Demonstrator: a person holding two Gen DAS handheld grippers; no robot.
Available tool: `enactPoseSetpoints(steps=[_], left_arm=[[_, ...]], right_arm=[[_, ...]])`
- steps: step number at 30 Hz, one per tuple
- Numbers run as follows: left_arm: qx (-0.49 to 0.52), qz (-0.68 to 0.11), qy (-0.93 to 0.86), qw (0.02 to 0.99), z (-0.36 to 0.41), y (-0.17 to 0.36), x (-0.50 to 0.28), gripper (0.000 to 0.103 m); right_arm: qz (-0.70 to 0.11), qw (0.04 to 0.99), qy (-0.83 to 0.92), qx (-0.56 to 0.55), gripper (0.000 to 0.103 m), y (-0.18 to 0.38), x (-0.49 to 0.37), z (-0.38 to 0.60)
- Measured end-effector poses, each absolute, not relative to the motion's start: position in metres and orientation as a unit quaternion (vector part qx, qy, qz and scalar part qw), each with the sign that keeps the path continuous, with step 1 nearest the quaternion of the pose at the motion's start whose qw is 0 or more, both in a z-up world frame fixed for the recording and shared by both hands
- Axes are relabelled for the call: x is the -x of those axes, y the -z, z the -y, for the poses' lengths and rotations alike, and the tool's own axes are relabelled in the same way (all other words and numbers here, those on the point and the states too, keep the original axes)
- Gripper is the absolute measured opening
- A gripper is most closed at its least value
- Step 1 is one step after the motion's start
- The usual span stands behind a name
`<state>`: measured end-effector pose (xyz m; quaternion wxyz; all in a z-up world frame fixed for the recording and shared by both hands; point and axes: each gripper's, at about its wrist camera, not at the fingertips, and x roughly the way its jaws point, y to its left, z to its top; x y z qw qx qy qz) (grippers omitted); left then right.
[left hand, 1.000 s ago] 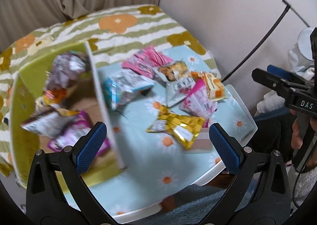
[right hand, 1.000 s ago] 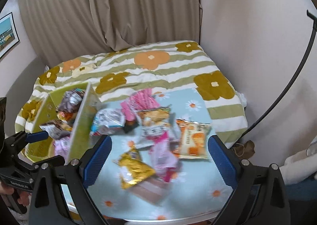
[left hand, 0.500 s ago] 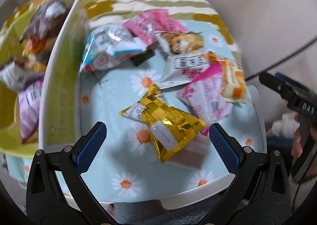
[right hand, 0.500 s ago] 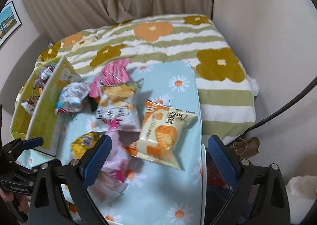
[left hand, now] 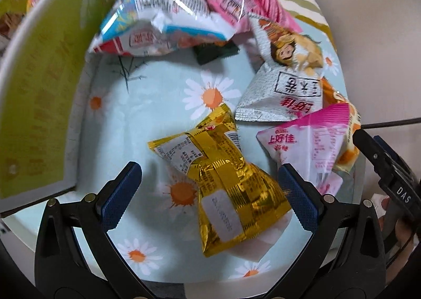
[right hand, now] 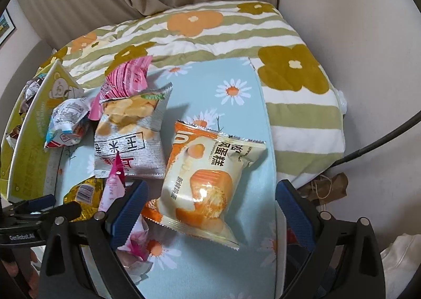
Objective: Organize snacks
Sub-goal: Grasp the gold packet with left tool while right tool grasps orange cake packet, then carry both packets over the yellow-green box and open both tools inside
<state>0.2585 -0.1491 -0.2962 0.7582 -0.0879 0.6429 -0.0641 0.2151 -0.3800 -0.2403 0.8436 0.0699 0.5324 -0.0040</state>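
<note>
My left gripper (left hand: 209,184) is open, its blue pads on either side of a gold foil snack bag (left hand: 221,183) lying on the daisy-print table (left hand: 163,93). Around it lie a pink-and-white packet (left hand: 305,149), a silver chip bag (left hand: 286,93), a blue-and-white packet (left hand: 158,22) and a pink packet (left hand: 236,1). My right gripper (right hand: 210,207) is open over an orange-and-cream cake packet (right hand: 208,180). The silver chip bag (right hand: 131,135) and the pink packet (right hand: 126,78) lie to its left. The green box (right hand: 29,125) holds several snacks.
The green box's flap (left hand: 39,104) stands along the table's left side. A striped floral blanket (right hand: 210,33) covers the bed behind the table. A black cable (right hand: 381,138) and a brown paper bag (right hand: 326,185) lie by the wall at right. The table's edge (right hand: 273,167) is near the cake packet.
Both grippers have dropped closer to the table. The left one now straddles the gold bag; the right one has come down over the cake packet. Both stay open.
</note>
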Motion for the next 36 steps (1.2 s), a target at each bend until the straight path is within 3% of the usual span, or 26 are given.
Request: enactPoseSetpoints(steps=[4,6,7,24,36], left_arm=[[0.096,-0.658,0.066,0.744,0.152,0.309,-0.265,0.086],[0.104,-0.664,0.07,0.737,0.153,0.315,-0.267,0.064],[0.109,-0.665,0.076,0.735,0.154,0.317,-0.268,0.061],[0.078,-0.653,0.092,0.748,0.159,0.314,-0.289,0.048],[0.068,-0.631,0.103,0.766,0.154,0.291,-0.276,0.047]], right_arm=[[-0.542,0.837,0.01,-0.07,0.096,0.25,-0.221,0.378],[-0.547,0.834,0.012,-0.076,0.096,0.255,-0.224,0.377],[-0.548,0.833,0.013,-0.077,0.096,0.257,-0.225,0.376],[-0.571,0.817,0.008,-0.086,0.066,0.278,-0.247,0.369],[-0.556,0.826,0.014,-0.091,0.06,0.268,-0.24,0.374]])
